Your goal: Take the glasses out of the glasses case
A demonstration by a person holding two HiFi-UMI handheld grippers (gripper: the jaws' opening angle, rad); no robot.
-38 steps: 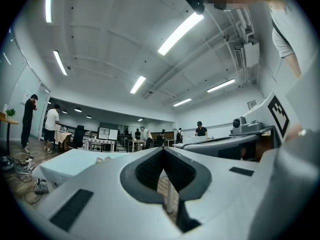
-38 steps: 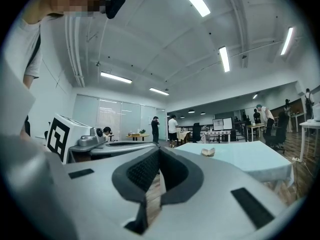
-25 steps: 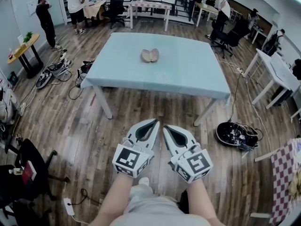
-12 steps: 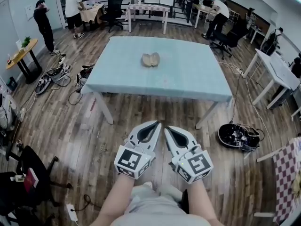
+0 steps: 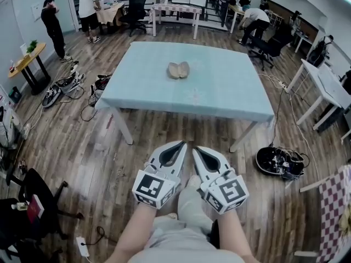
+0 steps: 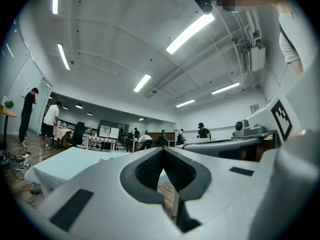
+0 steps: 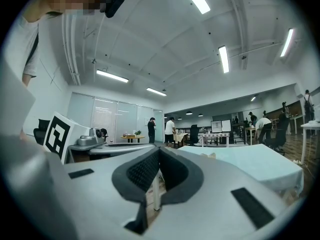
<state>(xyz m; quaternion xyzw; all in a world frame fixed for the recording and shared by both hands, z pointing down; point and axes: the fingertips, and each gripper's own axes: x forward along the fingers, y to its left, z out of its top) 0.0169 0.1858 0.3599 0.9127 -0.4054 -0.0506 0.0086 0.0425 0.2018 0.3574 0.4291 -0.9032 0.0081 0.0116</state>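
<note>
The left claw (image 5: pixel 181 143) and right claw (image 5: pixel 194 148) each have jaws together, side by side, with the glasses case (image 5: pixel 178 70) well ahead of them on the tabletop (image 5: pixel 219 92).

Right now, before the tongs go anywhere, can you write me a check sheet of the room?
Surface: light blue table, bare but for one thing.
Job's things: tan glasses case mid-table, looks open; glasses too small to tell.
Clutter: gear heap on the floor right of the table.
Grippers: left tongs and right tongs shut, empty, side by side, short of the table.
Cables: cables loose on the floor by the table's left side.
Surroundings: people at desks far back.
</note>
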